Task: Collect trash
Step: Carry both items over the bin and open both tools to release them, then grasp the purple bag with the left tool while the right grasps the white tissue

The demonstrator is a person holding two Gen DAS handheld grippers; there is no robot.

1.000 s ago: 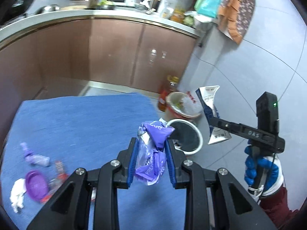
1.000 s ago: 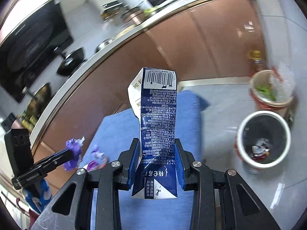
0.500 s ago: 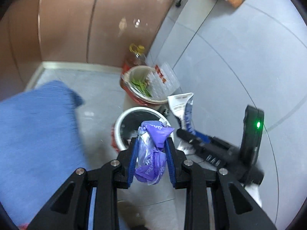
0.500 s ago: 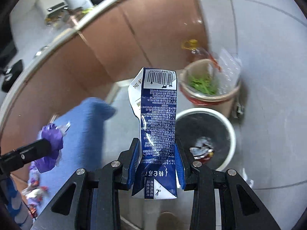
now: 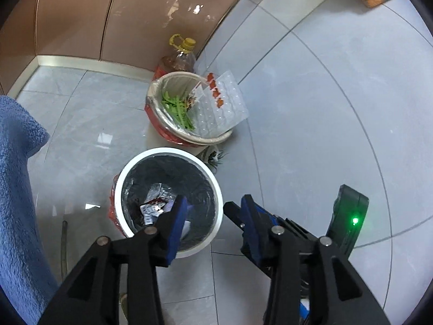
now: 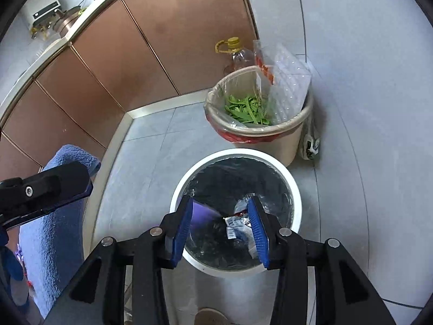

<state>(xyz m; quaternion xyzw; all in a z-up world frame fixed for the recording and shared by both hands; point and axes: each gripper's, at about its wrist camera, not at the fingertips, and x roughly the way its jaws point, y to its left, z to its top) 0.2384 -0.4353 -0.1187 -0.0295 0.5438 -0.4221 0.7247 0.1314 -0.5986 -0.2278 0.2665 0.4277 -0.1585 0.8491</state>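
Observation:
The white-rimmed bin point(image 5: 119, 187) point(image 6: 235, 153) with a black liner stands on the floor right under both grippers. My left gripper point(image 5: 213, 223) is over its right rim, jaws opening, nothing between the blue pads. My right gripper point(image 6: 220, 228) hangs over the bin's mouth, jaws also opening and empty. Inside the bin lie the purple wrapper point(image 6: 203, 213), a crumpled silver wrapper point(image 5: 154, 205) point(image 6: 238, 218) and the blue milk carton point(image 6: 242, 233), partly hidden behind my right finger. The right gripper's body point(image 5: 349, 216) shows beside the left one; the left gripper point(image 6: 46, 189) shows at the left edge.
A beige bin point(image 5: 186, 138) point(image 6: 286, 132) with a red liner, green scraps and a clear blister sheet stands just beyond. An oil bottle point(image 5: 181, 57) point(image 6: 238, 54) sits behind it against brown cabinets point(image 6: 108, 67). The blue-towelled table point(image 5: 16, 189) point(image 6: 59, 216) is at the left.
Both grippers swung from the table over to the white-rimmed bin and dipped towards it. Each has opened; the purple wrapper and the blue carton have left the jaws and lie in the bin.

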